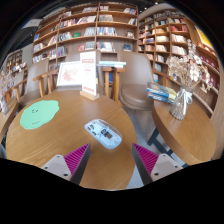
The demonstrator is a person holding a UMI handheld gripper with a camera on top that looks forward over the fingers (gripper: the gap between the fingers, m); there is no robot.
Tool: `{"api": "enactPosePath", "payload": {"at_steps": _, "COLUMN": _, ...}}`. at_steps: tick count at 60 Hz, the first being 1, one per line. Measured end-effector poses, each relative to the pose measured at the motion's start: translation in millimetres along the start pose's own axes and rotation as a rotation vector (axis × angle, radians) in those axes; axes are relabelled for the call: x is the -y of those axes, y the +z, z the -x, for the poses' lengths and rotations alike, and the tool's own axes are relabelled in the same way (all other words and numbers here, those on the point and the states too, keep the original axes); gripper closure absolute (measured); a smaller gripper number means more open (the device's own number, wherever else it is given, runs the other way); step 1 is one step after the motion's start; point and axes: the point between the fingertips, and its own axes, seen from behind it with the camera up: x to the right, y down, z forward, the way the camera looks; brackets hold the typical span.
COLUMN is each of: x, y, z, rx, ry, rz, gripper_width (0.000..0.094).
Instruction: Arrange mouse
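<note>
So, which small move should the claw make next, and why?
Probably a short advance forward and down toward the mouse. The claw is open and empty, with the mouse lying on the table just ahead of its fingers, slightly left of centre. The green mat sits farther left and may be where the mouse belongs.

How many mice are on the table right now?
1. A single mouse lies on the round wooden table, just ahead of the open gripper and right of the green mat. None other shows from this view.
</note>
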Motion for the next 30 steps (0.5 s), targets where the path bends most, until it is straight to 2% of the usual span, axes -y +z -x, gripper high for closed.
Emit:
{"api": "enactPosePath", "payload": {"at_steps": 13, "x": 22.2, "y": 31.5, "z": 1.6, "rx": 0.015, "ry": 0.021, "rz": 0.006, "gripper_width": 0.0082}}
{"api": "enactPosePath", "payload": {"at_steps": 30, "x": 45.3, "y": 67.0, "z": -12.0, "rx": -0.013, "ry": 0.064, "rz": 0.027, "gripper_width": 0.009}}
